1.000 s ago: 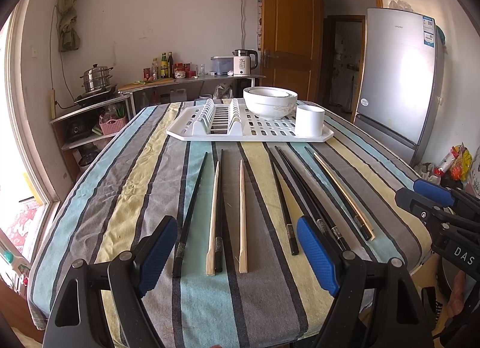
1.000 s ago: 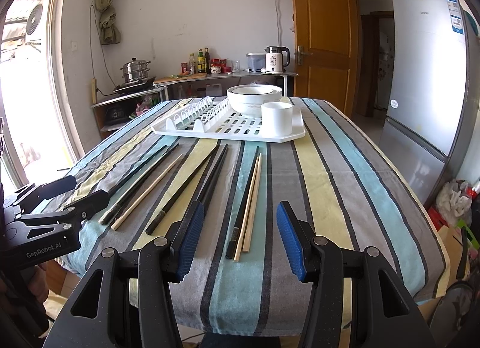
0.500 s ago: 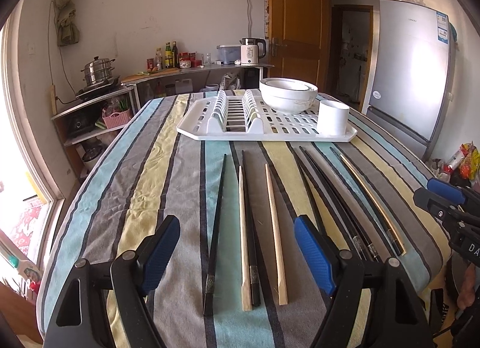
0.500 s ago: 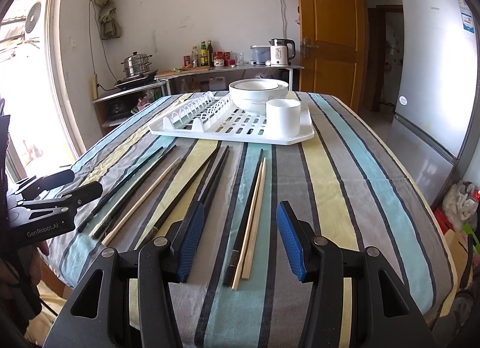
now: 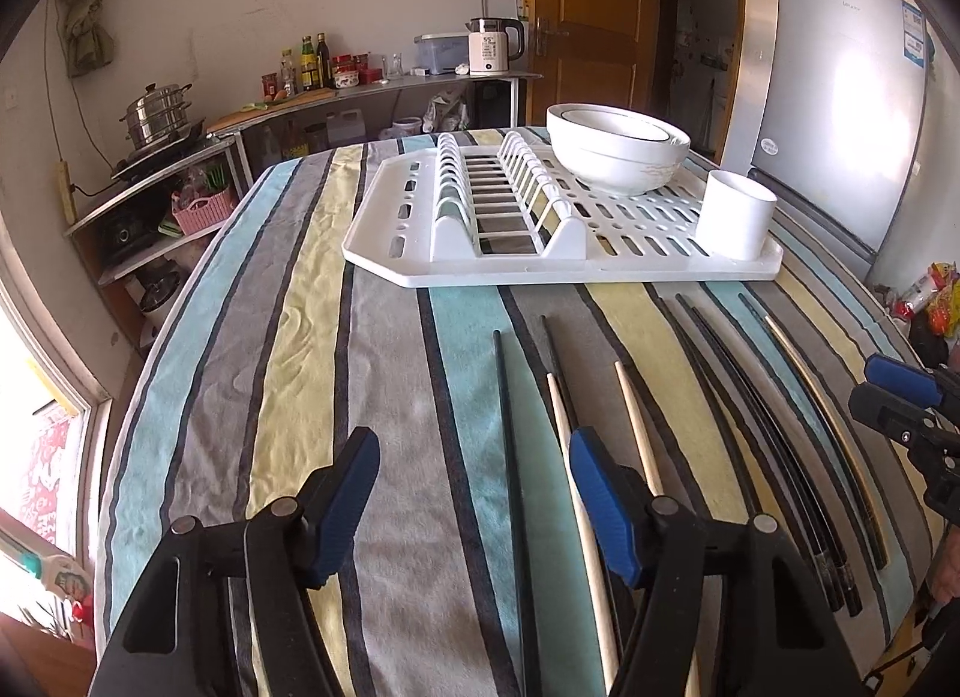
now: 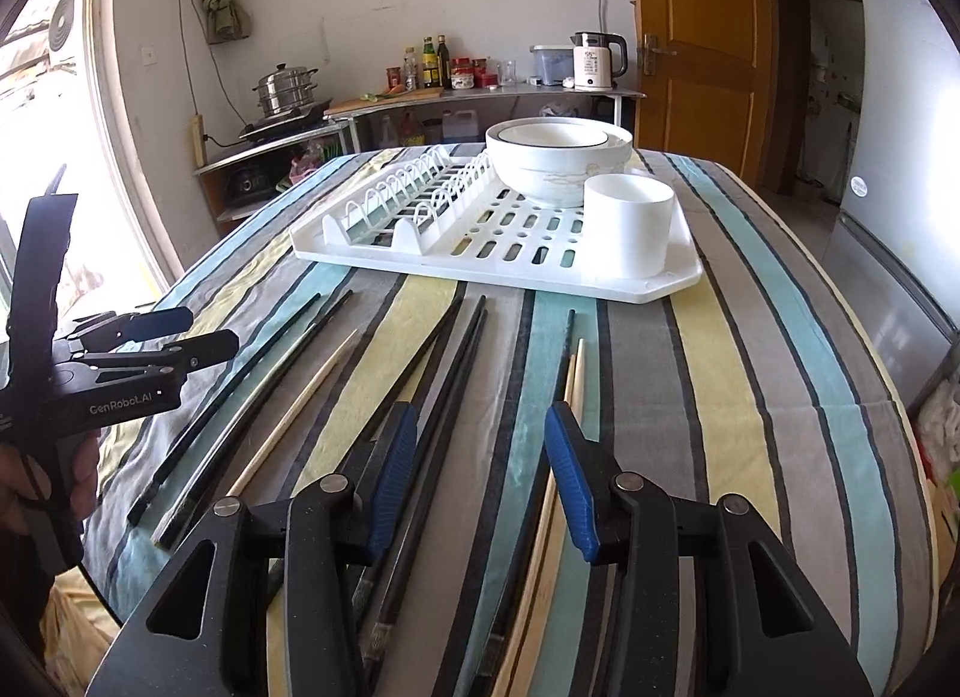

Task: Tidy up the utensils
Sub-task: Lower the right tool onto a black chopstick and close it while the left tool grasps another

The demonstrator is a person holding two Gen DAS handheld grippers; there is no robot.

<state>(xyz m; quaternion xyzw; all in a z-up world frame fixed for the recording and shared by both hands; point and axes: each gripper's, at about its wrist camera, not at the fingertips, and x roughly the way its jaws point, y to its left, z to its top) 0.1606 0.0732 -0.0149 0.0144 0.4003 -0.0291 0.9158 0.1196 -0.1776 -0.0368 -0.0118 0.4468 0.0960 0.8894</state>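
Several black chopsticks (image 5: 510, 445) and pale wooden chopsticks (image 5: 636, 427) lie lengthwise on the striped tablecloth (image 5: 288, 373). A white drying rack (image 5: 420, 265) stands beyond them, holding stacked white bowls (image 5: 618, 150) and a white cup (image 5: 735, 217). My left gripper (image 5: 474, 493) is open and empty, low over the near ends of the left chopsticks. My right gripper (image 6: 480, 475) is open and empty over black chopsticks (image 6: 450, 373) and wooden chopsticks (image 6: 576, 373). The rack (image 6: 672, 283), bowls (image 6: 558, 162) and cup (image 6: 627, 229) also show in the right wrist view.
A fridge (image 5: 840, 114) stands right of the table. A counter with a kettle (image 5: 492, 45), bottles and a steel pot (image 5: 156, 114) runs along the far wall. A wooden door (image 6: 696, 36) is behind. The table edge drops off close to both grippers.
Both grippers have moved forward and lower over the table toward the chopsticks. The left one has shifted left. Both stay open and empty.
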